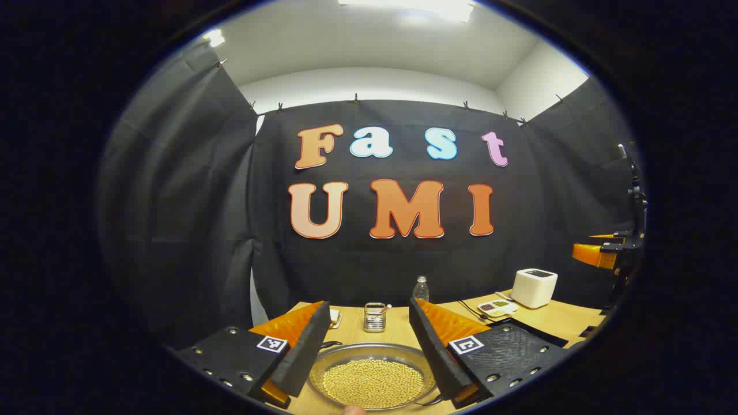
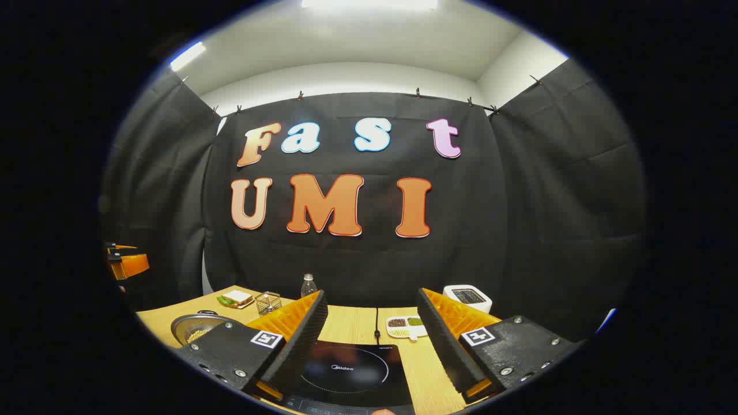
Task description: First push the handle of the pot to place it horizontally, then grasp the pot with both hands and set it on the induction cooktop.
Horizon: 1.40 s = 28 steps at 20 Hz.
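Both tools, L [image 1: 369, 357] & R [image 2: 369, 351], gaping, empty. Pot [image 1: 372, 377] w/ beans: metal, prob. heavy, slippery, spill-prone; grip opposite rim edges, keep level.

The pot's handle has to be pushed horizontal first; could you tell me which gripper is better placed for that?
Probably left. The left gripper hangs open directly over the round metal pot of yellow beans. The right gripper faces the black induction cooktop, with the pot off to its left.

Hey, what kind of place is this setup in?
Likely a mock kitchen in a recording booth: black cloth walls enclose a wooden table holding an induction cooktop and a pot of beans.
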Each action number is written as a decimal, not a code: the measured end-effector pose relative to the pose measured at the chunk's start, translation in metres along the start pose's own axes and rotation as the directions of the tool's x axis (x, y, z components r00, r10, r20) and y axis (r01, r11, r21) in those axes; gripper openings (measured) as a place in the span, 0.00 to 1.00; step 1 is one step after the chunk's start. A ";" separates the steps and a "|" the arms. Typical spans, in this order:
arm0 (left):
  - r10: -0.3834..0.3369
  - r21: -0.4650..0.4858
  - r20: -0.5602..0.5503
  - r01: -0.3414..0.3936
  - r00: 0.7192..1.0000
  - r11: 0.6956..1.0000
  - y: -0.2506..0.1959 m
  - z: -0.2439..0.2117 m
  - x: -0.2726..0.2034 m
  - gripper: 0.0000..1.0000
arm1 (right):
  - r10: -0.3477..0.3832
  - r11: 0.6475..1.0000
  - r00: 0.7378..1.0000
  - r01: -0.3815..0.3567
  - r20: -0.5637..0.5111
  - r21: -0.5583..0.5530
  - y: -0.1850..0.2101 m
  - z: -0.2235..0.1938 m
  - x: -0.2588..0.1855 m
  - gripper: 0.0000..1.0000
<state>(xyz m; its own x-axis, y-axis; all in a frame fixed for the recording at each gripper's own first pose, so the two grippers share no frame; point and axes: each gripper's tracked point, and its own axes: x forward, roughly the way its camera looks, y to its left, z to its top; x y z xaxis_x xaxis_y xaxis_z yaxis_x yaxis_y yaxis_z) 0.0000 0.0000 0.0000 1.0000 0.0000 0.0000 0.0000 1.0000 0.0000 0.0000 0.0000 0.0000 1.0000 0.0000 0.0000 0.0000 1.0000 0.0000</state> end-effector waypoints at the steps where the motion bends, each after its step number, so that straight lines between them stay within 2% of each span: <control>1: 0.002 -0.002 0.003 -0.002 1.000 1.000 0.001 0.001 -0.001 0.86 | -0.008 1.000 1.000 0.008 0.001 -0.004 -0.003 0.000 -0.001 1.00; 3: 0.028 0.000 0.013 -0.028 1.000 1.000 0.011 0.006 0.000 0.86 | -0.019 1.000 1.000 0.019 0.000 -0.005 -0.007 -0.001 -0.003 0.97; 7: 0.084 -0.046 0.034 -0.083 0.996 0.996 0.030 0.014 -0.004 0.85 | -0.010 1.000 1.000 0.011 -0.018 0.010 -0.006 -0.005 -0.003 0.97; 10: 0.097 -0.019 0.035 -0.096 0.995 0.995 0.036 0.014 -0.007 0.86 | -0.008 1.000 1.000 0.008 -0.020 0.020 -0.006 -0.004 -0.003 0.97; 13: 0.093 0.028 0.034 -0.094 0.995 0.995 0.035 0.015 -0.008 0.85 | -0.008 1.000 1.000 0.009 -0.017 0.023 -0.005 -0.001 -0.003 0.97; 16: 0.065 0.024 0.020 -0.066 0.998 0.998 0.025 0.009 -0.006 0.86 | -0.007 1.000 1.000 0.007 -0.018 0.018 -0.004 -0.002 -0.004 0.97; 17: 0.059 0.025 0.016 -0.060 0.998 0.998 0.024 0.007 -0.006 0.86 | -0.004 1.000 1.000 0.005 -0.021 0.016 -0.003 -0.004 -0.003 0.93; 18: 0.059 0.027 0.017 -0.060 0.998 0.998 0.024 0.007 -0.004 0.86 | -0.002 1.000 1.000 0.002 -0.023 0.016 -0.002 -0.004 -0.003 0.97; 23: 0.040 0.038 -0.003 -0.040 0.999 0.998 0.020 0.000 -0.001 0.88 | -0.008 1.000 1.000 0.008 -0.017 0.016 -0.006 -0.002 -0.003 0.97; 24: 0.022 0.030 -0.005 -0.022 1.000 0.999 0.016 0.000 0.000 0.87 | -0.008 1.000 1.000 0.009 -0.016 0.019 -0.008 -0.003 -0.003 0.97; 25: 0.013 0.017 -0.009 -0.013 1.000 1.000 0.015 -0.001 0.001 0.80 | -0.008 1.000 1.000 0.009 -0.017 0.021 -0.007 -0.003 -0.003 1.00; 26: 0.004 0.006 -0.015 -0.004 1.000 1.000 0.014 -0.004 0.001 0.74 | -0.008 1.000 1.000 0.008 -0.019 0.023 -0.007 -0.004 -0.002 0.97; 27: 0.001 0.002 -0.012 -0.001 1.000 1.000 0.015 -0.005 0.002 0.74 | -0.007 1.000 1.000 0.008 -0.022 0.024 -0.008 -0.006 -0.002 0.97; 28: 0.010 0.001 -0.014 -0.010 1.000 1.000 0.019 -0.006 0.003 0.62 | -0.007 1.000 1.000 0.007 -0.026 0.024 -0.008 -0.008 -0.002 0.97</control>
<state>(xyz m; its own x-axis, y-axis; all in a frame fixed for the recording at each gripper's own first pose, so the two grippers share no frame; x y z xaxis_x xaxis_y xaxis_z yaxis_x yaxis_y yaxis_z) 0.0026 0.0187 -0.0056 0.9998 0.0104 -0.0141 -0.0104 0.9999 0.0007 -0.0017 -0.0078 -0.0078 0.9996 -0.0066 -0.0258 0.0072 0.9997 0.0239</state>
